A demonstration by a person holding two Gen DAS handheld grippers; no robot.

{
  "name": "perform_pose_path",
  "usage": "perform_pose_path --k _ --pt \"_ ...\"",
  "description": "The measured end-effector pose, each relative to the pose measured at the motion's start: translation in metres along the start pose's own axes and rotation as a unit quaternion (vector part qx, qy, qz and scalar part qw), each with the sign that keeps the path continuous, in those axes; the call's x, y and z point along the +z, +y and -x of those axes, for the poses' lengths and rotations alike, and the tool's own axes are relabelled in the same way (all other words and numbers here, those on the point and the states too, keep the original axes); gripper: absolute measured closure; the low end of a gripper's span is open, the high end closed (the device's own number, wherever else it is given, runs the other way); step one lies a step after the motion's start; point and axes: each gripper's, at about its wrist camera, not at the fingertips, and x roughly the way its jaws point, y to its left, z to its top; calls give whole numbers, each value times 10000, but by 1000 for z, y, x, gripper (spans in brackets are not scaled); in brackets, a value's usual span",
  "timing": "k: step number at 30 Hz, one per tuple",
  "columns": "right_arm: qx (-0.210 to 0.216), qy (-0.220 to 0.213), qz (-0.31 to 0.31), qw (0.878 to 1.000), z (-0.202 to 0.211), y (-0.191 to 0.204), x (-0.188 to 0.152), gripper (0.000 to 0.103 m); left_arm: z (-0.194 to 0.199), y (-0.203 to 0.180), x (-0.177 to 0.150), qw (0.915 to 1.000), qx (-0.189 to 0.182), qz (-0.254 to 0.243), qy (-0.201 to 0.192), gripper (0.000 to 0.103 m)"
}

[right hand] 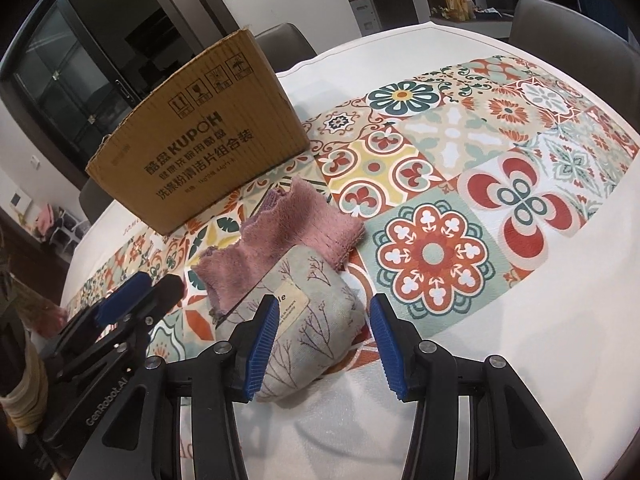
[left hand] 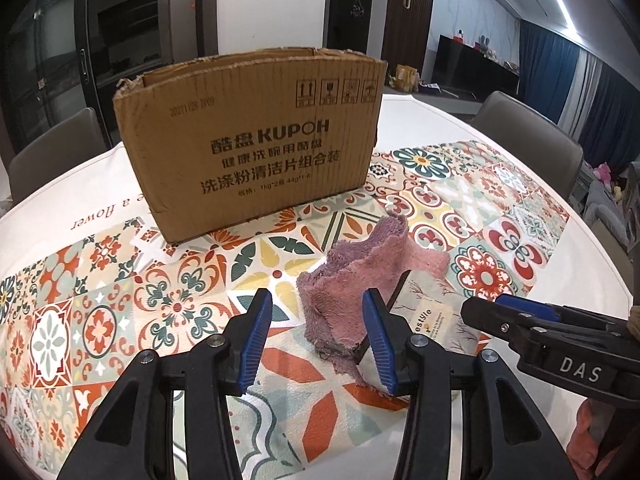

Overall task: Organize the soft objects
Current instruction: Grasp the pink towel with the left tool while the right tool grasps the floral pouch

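Item 1 – left gripper (left hand: 318, 340): I'm holding it low over the table, jaws standing wide, gripping nothing. The blue pads (left hand: 256, 344) are sitting either side of item 3's near end; whether the right-hand pad is touching the fabric, I can't tell.

Item 2 – right gripper (right hand: 326, 346): I'm keeping it spread wide too, empty, hovering just above item 4. The left-hand pad is overlapping the pouch edge in the right wrist view – contact unclear. In the left wrist view it's showing at the right edge, side-on.

Item 3 – pink fleece cloth (left hand: 352, 280): crumpled, lying on the patterned tablecloth (right hand: 500, 168), one part standing up in a ridge, another part draping over the far end of item 4.

Item 4 – beige fabric pouch w/ twig print (right hand: 312, 320): lying flat-ish just beside and partly under the cloth; a cream label w/ small text is facing up.

Item 5 – cardboard box (left hand: 252, 148): standing upright beyond the cloth, top open, torn rim, "KUPOH" plus Chinese print on the near side. What's inside isn't showing.

Item 6 – grey chairs (left hand: 528, 132): standing round the table's far side.
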Motion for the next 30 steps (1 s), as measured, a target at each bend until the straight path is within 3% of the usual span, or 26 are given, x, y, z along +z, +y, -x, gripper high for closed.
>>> perform_pose_path --k 19,24,26,30 --pt "-20 171 -7 9999 -23 -2 -4 54 -44 2 -6 9995 -154 -6 291 56" --pt "-7 143 42 9999 -24 -1 -4 59 -52 2 -7 9989 -248 78 386 57" --pt "-20 120 26 9999 -24 -2 -3 65 -53 1 -7 9988 -259 81 400 64" --pt "92 150 -88 9998 -23 -7 -1 77 -52 -1 -7 9991 -223 12 364 89"
